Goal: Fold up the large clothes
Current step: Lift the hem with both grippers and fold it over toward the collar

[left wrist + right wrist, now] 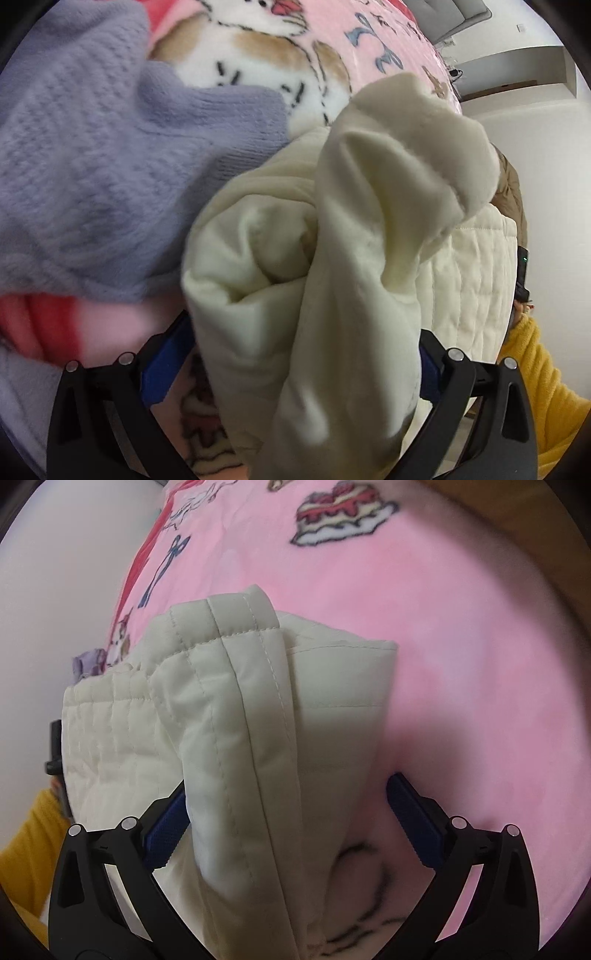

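We are looking down the left gripper [295, 369] first. At the far left of its view a fuzzy lavender knitted sweater [92, 166] is lying on a pink fleece blanket printed with cartoon animals, bows and cakes [258, 55], which is covering the surface under everything. Further right, the cream quilted jacket with a plush fleece lining [332, 229] is sitting bunched in the middle, its soft lining turned outward in thick rolls, and a fold of it is hanging down between the blue-padded fingers [162, 369]. We are holding this gripper tilted steeply downward, jaws spread wide; the left pad is standing clear of the cloth, while the right pad is mostly hidden behind the fold, so we are not seeing a pinch there. At the right edge, a mustard yellow knitted sleeve [535, 387] is showing beside the quilted outer shell.

Moving on to the right gripper [288, 830], the same yellow sleeve [33, 834] is appearing at the lower left, with a black device above it that is too blurred to identify. The jacket's quilted shell [229, 720] is lying across the pink blanket [461, 664], and a stitched hem band is running up between the fingers. This gripper is also pointing sharply down with its jaws wide apart: the left blue pad [166, 830] is just beside or brushing the fabric, and the right pad is standing apart from it over bare blanket. Neither gripper is clamping the jacket.
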Motion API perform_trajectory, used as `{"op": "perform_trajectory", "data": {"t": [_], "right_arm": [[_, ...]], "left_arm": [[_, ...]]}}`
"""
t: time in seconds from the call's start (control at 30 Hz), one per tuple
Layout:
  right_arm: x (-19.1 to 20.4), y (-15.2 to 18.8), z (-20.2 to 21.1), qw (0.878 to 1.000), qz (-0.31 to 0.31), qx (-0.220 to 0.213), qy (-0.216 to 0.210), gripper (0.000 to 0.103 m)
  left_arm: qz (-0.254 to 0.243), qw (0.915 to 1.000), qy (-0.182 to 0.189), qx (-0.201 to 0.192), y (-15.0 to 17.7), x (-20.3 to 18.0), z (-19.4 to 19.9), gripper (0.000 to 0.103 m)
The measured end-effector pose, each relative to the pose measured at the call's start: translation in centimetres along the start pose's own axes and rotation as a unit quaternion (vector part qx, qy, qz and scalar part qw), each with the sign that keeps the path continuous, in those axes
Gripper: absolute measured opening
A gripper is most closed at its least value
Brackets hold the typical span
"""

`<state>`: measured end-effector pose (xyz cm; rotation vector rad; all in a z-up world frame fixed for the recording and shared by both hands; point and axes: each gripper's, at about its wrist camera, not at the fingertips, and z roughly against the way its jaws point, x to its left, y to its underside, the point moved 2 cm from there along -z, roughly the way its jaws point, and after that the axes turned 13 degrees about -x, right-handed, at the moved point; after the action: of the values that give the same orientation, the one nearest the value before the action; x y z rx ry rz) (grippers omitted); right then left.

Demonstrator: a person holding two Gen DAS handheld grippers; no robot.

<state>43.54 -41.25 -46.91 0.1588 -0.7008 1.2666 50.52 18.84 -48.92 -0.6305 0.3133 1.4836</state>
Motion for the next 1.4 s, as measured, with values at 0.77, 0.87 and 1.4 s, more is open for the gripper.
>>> {"op": "perform_trajectory", "data": {"t": [0.77,0.87,1.4], "right_arm": [[6.2,-0.4,-3.0,0.996,0.020,0.042,0.080,0.046],[9.9,0.1,-2.6,0.986,0.090,0.034,0.139,0.024],[18.0,9.6,17.2,0.962,0.142,-0.165,0.162,0.016]], "left_arm": [[0.004,0.9973,-0.032,0.066,-0.5,-4.8,-4.6,0.088],[0.016,0.9970,-0.063,0.043,0.0,-6.4,-4.4,0.064],[-0.005,0.9844,-0.085,-0.154,11.4,-17.3,10.9,0.019]]}}
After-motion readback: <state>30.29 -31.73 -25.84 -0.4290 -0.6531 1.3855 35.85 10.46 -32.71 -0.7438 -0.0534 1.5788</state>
